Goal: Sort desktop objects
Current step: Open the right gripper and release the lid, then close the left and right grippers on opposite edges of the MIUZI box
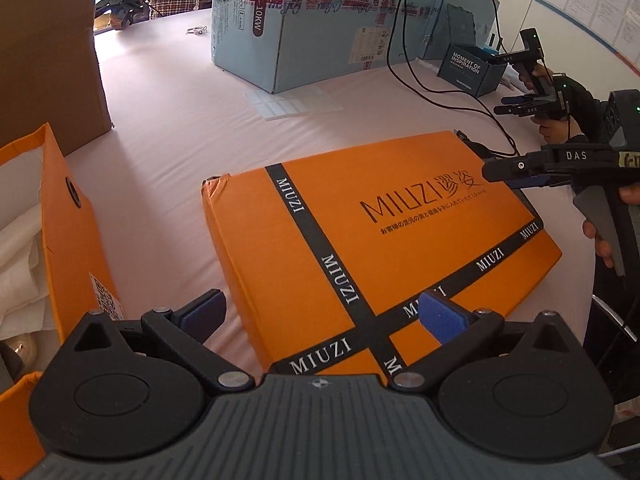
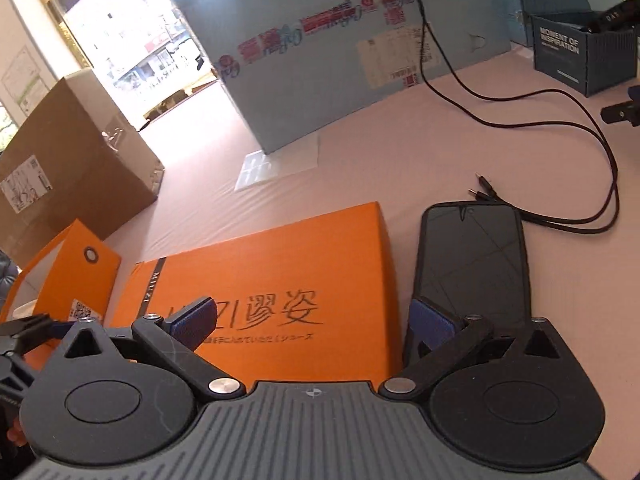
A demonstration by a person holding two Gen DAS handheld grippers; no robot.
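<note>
Tools both gape empty: left tool [image 1: 326,314] hovers over the orange MIUZI box lid [image 1: 376,236] on the tabletop [image 1: 168,120]; right tool [image 2: 316,322] straddles the lid's edge, black phone [image 2: 472,260] just right of it.

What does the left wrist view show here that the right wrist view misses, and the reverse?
Only the left wrist view shows the white paper inside the open orange box, a second person's hands holding grippers at the far right, and the right gripper from outside. Only the right wrist view shows the whole black phone beside the orange lid, plus the cable plugs. Both show the lid, blue carton, brown carton and dark blue box. Jaws on both grippers stand open.
</note>
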